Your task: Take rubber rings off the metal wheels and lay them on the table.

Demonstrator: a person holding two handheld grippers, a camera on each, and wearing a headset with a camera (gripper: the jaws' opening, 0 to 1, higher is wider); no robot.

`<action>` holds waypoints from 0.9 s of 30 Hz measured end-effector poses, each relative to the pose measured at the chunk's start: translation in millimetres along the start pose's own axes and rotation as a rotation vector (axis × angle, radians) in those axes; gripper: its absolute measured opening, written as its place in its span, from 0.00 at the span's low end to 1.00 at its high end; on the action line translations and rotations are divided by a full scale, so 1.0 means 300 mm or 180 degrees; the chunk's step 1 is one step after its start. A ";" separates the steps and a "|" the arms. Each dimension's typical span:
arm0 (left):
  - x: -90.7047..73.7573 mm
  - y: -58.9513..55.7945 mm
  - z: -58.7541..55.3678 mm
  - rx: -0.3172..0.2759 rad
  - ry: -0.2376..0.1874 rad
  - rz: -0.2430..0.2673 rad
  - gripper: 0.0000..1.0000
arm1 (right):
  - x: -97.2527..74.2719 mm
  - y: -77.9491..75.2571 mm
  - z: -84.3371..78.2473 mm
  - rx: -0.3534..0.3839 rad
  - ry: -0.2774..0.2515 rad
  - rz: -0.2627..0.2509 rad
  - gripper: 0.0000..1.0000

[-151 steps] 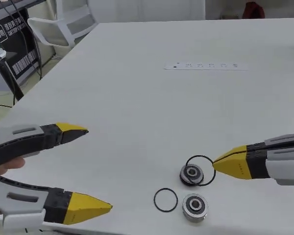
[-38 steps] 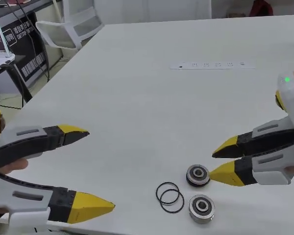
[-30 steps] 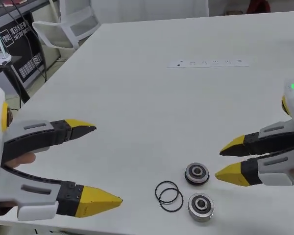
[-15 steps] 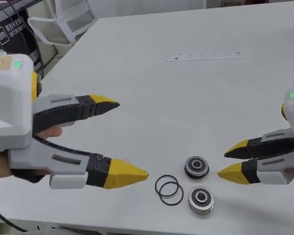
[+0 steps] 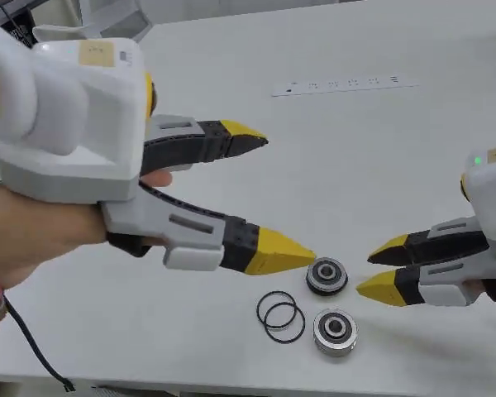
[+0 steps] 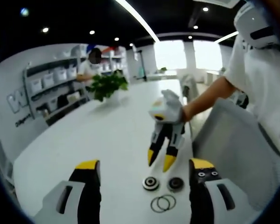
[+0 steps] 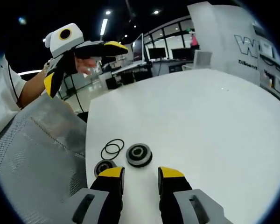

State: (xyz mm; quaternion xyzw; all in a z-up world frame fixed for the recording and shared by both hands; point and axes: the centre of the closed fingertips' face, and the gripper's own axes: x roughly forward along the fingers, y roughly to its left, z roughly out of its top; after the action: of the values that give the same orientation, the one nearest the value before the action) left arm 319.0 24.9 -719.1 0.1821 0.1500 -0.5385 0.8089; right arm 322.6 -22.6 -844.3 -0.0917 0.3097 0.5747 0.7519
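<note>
Two metal wheels lie near the table's front edge, one (image 5: 326,275) behind the other (image 5: 335,329). Both look bare. Two black rubber rings (image 5: 279,314) lie overlapping on the table just left of them. My left gripper (image 5: 281,198) hangs above and left of the wheels, open wide and holding nothing. My right gripper (image 5: 368,273) is just right of the rear wheel, open by a small gap, with nothing in it. The left gripper view has the wheels (image 6: 150,183) (image 6: 176,184) and rings (image 6: 163,203) ahead. The right gripper view has a wheel (image 7: 139,155) close in front and the rings (image 7: 112,148) beyond.
A strip of sockets (image 5: 343,84) is set into the white table (image 5: 380,165) far behind. The table's front edge runs just below the wheels. A grey mesh chair (image 7: 32,154) stands beside that edge. A black cable (image 5: 33,356) hangs from my left hand.
Five seconds ago the right gripper held a ring at the rear wheel; now two rings lie on the table. The left gripper has risen and swung right toward the wheels.
</note>
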 end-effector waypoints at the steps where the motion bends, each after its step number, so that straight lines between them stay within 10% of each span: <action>1: 0.010 0.004 -0.004 0.0013 0.0016 -0.0001 0.78 | 0.002 0.000 0.001 0.0006 -0.0007 0.0003 0.26; 15: 0.156 0.037 -0.033 -0.0064 -0.0131 -0.0110 0.54 | 0.042 0.003 0.006 0.0023 -0.0022 0.0081 0.26; 27: 0.227 0.010 -0.165 -0.0241 0.0040 -0.0176 0.44 | 0.063 -0.001 -0.007 0.0032 -0.0004 0.0119 0.25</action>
State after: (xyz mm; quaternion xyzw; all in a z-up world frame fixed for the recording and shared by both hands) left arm 345.1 -7.0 -792.6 0.1506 0.1803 -0.5535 0.7990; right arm 324.8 -8.5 -856.8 -0.0819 0.3138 0.5872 0.7416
